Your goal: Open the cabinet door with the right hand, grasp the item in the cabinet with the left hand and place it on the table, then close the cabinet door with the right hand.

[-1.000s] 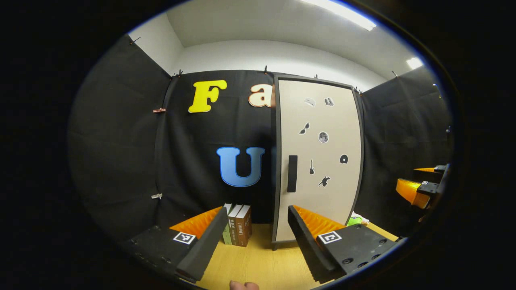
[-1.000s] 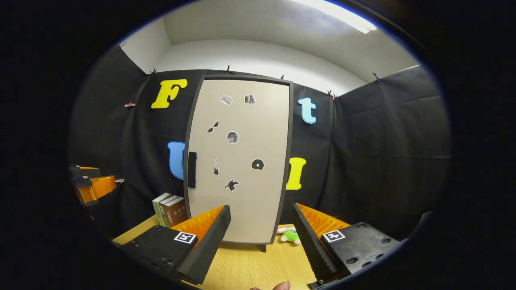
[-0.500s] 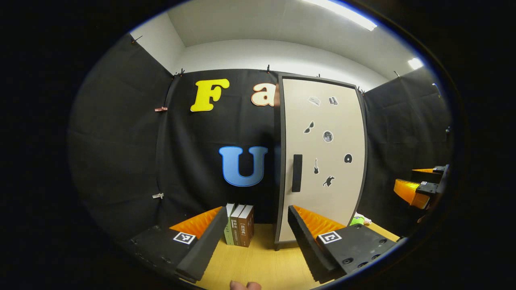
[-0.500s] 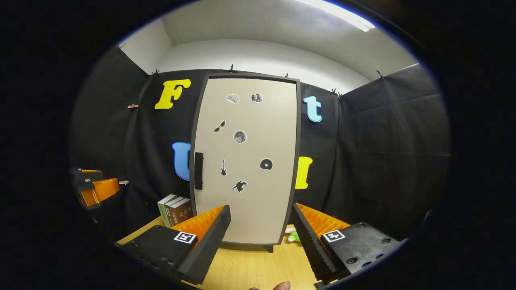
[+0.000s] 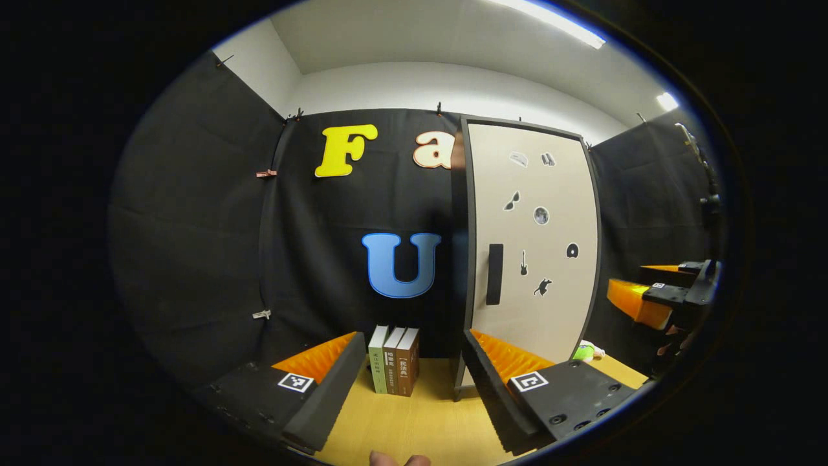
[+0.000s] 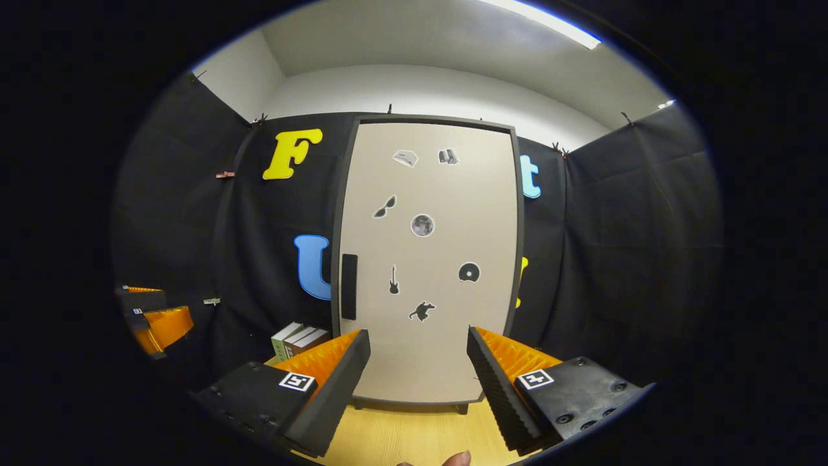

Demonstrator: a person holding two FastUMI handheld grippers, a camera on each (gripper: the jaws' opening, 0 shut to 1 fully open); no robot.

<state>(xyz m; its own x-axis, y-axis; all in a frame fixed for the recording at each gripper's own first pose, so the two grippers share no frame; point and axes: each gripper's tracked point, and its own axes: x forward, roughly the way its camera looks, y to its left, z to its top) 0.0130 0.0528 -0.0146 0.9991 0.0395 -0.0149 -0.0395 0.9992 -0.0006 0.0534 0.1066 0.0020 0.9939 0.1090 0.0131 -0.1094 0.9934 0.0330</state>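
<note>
While the right gripper (image 6: 418,362) hangs with its jaws spread and nothing between them, it faces the shut cabinet door (image 6: 427,259) square on but stands apart from it. The dark handle (image 6: 349,286) sits on the door's left edge, left of where the fingers aim, so a straight push forward would likely meet flat panel and miss the grip. A sideways correction comes first, I judge. The left gripper (image 5: 409,382), also spread and empty, waits over the wooden table (image 5: 414,421) near the upright books (image 5: 393,360). In its view the door (image 5: 533,239) lies to the right, the handle (image 5: 495,274) on the near edge. The item to fetch is hidden behind the door. The hinge side is likely the right, so the swinging panel could strike a left gripper crowding in early.
</note>
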